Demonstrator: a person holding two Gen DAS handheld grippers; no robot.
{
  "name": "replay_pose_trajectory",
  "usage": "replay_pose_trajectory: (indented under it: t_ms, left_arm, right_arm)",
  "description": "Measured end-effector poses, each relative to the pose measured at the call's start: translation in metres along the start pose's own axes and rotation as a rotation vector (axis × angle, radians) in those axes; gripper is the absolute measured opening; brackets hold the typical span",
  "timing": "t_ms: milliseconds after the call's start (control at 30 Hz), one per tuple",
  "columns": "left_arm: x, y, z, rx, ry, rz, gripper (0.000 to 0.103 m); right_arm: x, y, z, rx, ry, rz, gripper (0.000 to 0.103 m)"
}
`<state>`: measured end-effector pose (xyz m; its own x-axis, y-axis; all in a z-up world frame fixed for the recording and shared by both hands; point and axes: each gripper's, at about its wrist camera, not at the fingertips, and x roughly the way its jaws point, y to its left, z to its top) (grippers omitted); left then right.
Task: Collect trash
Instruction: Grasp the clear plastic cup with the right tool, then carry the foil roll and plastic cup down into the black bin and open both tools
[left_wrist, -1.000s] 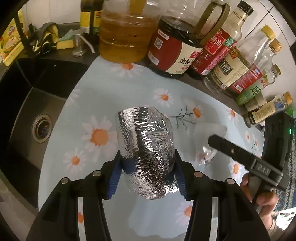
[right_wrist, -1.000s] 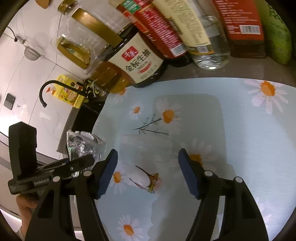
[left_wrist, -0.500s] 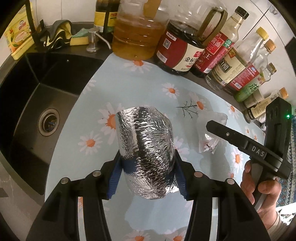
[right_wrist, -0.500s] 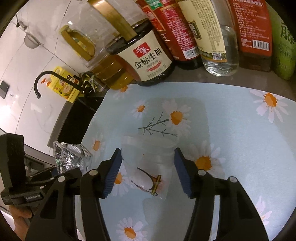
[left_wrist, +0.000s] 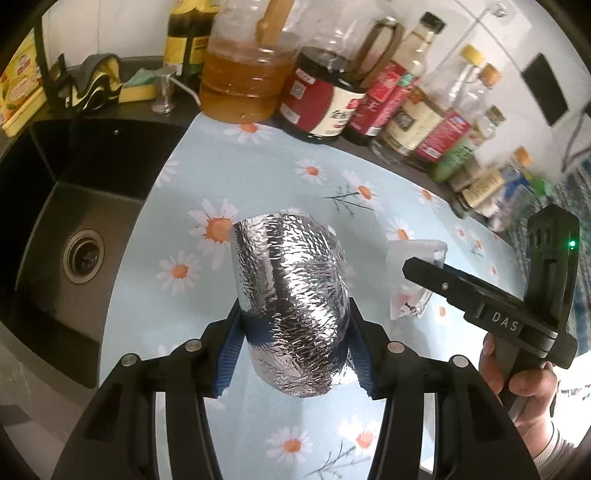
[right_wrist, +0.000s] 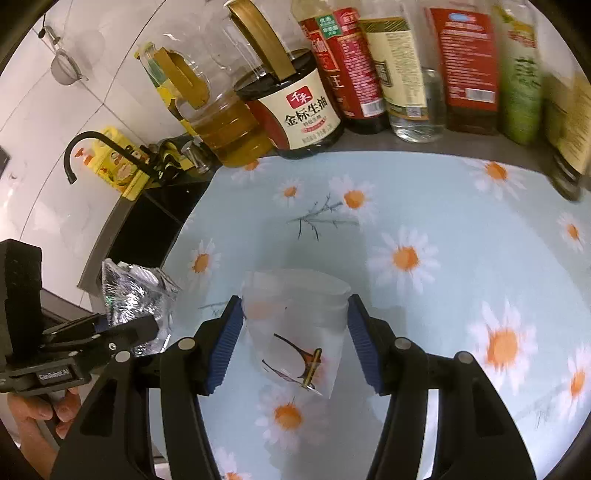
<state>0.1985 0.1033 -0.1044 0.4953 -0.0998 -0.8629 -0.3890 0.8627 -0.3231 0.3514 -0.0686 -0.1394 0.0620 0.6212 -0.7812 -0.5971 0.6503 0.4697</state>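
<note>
My left gripper (left_wrist: 293, 347) is shut on a crumpled silver foil wad (left_wrist: 291, 295) and holds it above the daisy-print mat (left_wrist: 258, 177). The foil also shows in the right wrist view (right_wrist: 133, 295), at the left. My right gripper (right_wrist: 293, 343) is closed on a clear plastic wrapper (right_wrist: 295, 332) with a dark printed mark, its blue pads touching both sides. The wrapper looks raised off the mat. In the left wrist view the wrapper (left_wrist: 410, 280) sits behind my right gripper's finger (left_wrist: 436, 280).
A black sink (left_wrist: 74, 221) with a drain lies left of the mat. A row of oil and sauce bottles (right_wrist: 295, 103) lines the back edge by the tiled wall. A black faucet (right_wrist: 88, 147), sponge and cloth (left_wrist: 92, 85) sit behind the sink.
My right gripper has moved onto the plastic wrapper and narrowed its jaws around it. Both grippers have drawn back and up from the mat; the left still holds the foil.
</note>
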Motion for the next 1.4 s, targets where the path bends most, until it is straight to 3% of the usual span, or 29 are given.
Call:
replay_pose_trajectory:
  t_ms: [300, 900, 1400]
  left_arm:
    - [-0.021, 0.015, -0.025, 0.077, 0.013, -0.084, 0.050]
    - [-0.065, 0.043, -0.100, 0.211, 0.044, -0.185, 0.050]
    - [-0.073, 0.061, -0.164, 0.280, 0.142, -0.189, 0.050]
  right_arm:
    - [-0.034, 0.039, -0.042, 0.050, -0.061, -0.076, 0.058]
    - [-0.058, 0.128, -0.143, 0.094, -0.095, -0.150, 0.058]
    - [-0.066, 0.164, -0.217, 0.142, -0.078, -0.137, 0.058]
